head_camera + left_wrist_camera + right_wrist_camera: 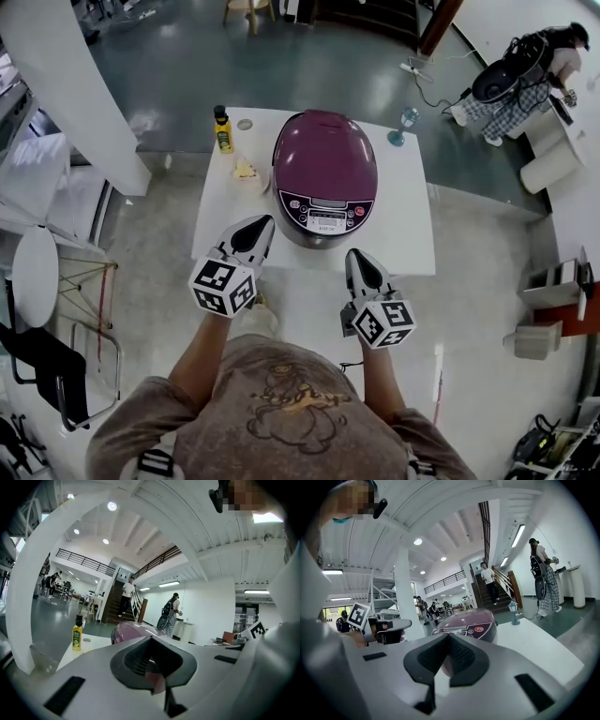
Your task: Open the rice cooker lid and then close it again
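Observation:
The purple rice cooker (324,175) stands on the white table (412,225) with its lid down and its control panel facing me. My left gripper (261,223) hovers over the table's front left edge, just left of the cooker's front, jaws shut and empty. My right gripper (356,255) is at the table's front edge, just in front of the cooker's right side, also shut and empty. In the left gripper view the cooker (133,631) shows beyond the closed jaws. In the right gripper view the cooker (466,624) lies straight ahead.
A yellow bottle (223,129), a small round disc (245,124) and a yellowish item (245,171) sit left of the cooker. A blue glass piece (401,127) stands at the back right corner. A white pillar (70,84) and chair (37,281) are to the left.

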Demonstrator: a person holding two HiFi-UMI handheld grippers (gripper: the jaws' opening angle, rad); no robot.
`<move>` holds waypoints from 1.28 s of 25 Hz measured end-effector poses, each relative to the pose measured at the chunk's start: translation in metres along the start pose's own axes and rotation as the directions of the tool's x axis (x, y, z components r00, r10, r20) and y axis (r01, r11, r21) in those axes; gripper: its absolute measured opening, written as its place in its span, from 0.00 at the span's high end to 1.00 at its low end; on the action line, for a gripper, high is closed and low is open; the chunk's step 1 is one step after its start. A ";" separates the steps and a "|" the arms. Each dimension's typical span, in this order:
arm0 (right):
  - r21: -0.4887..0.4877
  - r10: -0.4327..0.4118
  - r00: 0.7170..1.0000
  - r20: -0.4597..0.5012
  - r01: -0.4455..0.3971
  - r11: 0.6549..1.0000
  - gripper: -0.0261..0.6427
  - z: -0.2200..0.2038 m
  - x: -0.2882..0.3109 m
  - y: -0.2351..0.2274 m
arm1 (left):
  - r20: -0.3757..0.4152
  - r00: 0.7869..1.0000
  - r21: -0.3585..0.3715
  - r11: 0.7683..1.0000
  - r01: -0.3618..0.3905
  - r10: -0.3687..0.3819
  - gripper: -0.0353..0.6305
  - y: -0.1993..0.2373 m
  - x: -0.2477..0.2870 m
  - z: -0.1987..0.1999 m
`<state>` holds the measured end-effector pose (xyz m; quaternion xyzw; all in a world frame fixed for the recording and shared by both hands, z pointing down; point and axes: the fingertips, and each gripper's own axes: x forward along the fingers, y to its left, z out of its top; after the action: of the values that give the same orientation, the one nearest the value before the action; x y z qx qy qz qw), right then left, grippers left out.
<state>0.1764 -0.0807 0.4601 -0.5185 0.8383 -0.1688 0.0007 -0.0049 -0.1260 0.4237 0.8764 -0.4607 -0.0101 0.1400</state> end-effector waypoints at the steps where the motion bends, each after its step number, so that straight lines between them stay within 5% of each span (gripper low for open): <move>1: 0.000 -0.002 1.000 0.004 0.002 1.000 0.96 0.003 0.006 -0.001 | -0.001 1.000 0.003 1.000 0.008 -0.008 0.92 0.003 0.007 0.002; 21: -0.043 -0.071 0.997 0.001 0.071 0.997 0.96 0.027 0.085 -0.017 | -0.057 0.985 0.008 0.986 0.165 -0.164 0.92 0.053 0.107 0.011; 32: -0.112 -0.172 0.983 -0.061 0.164 0.980 0.96 0.025 0.108 -0.025 | -0.144 0.949 0.009 0.958 0.286 -0.281 0.92 0.057 0.129 -0.005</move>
<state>0.1529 -0.1919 0.4629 -0.5805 0.7987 -0.1416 -0.0705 0.0236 -0.2599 0.4573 0.9339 -0.3192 0.0387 0.1562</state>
